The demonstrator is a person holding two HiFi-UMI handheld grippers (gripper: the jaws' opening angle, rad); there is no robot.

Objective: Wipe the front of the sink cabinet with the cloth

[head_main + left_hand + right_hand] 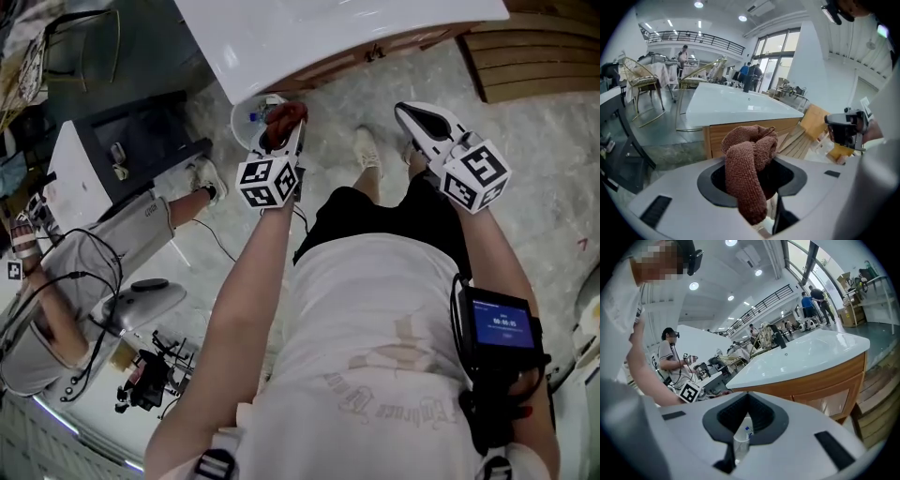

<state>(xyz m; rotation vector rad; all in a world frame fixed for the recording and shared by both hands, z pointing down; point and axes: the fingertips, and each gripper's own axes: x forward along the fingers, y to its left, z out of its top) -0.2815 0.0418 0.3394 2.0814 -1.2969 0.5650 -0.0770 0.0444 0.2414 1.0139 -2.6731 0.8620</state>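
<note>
Wooden sink cabinet point(825, 383) ahead: your left gripper point(283, 129) clamps the brown terry cloth point(747, 164), right gripper point(407, 112) narrow, empty; next, press cloth against its front.

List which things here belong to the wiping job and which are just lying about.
Job: brown terry cloth, held by the left gripper; wooden sink cabinet with white top.
Lying about: white bucket; slatted wooden boards; wire-frame chair.
</note>
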